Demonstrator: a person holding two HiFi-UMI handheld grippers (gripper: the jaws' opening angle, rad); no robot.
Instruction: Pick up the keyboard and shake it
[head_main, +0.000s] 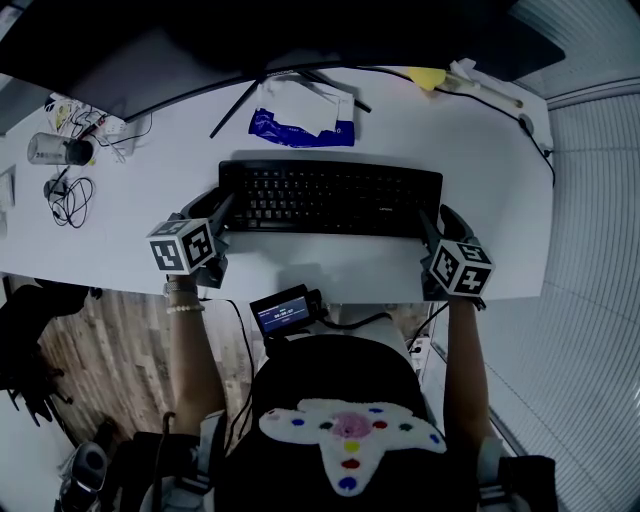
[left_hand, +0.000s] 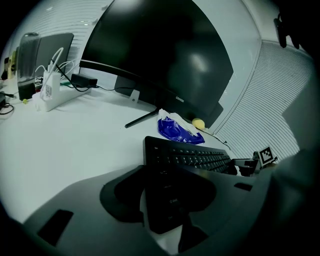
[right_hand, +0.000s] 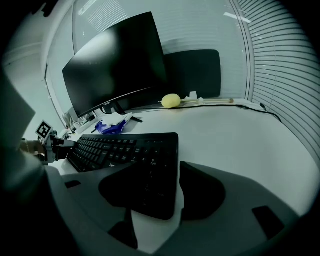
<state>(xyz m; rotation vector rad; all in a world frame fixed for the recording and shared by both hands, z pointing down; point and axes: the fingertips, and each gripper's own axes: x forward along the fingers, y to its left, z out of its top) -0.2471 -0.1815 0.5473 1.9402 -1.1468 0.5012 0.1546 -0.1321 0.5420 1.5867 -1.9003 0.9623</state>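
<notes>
A black keyboard (head_main: 330, 197) lies flat on the white desk (head_main: 330, 270), in front of the monitor. My left gripper (head_main: 222, 205) is at its left end. In the left gripper view the keyboard's (left_hand: 190, 157) end sits between the jaws of that gripper (left_hand: 160, 195), with a thin strip of desk showing beside the outer pad. My right gripper (head_main: 432, 215) is at the right end. In the right gripper view the keyboard (right_hand: 125, 150) reaches in between the jaws of that gripper (right_hand: 170, 190), and a white gap separates its edge from the outer pad.
A large dark monitor (left_hand: 160, 55) stands behind the keyboard, with its stand legs on the desk. A blue packet (head_main: 300, 125) and a yellow object (head_main: 428, 76) lie near it. Cables, a power strip (left_hand: 47, 92) and a cylinder (head_main: 55, 150) crowd the far left. The desk's front edge is close to me.
</notes>
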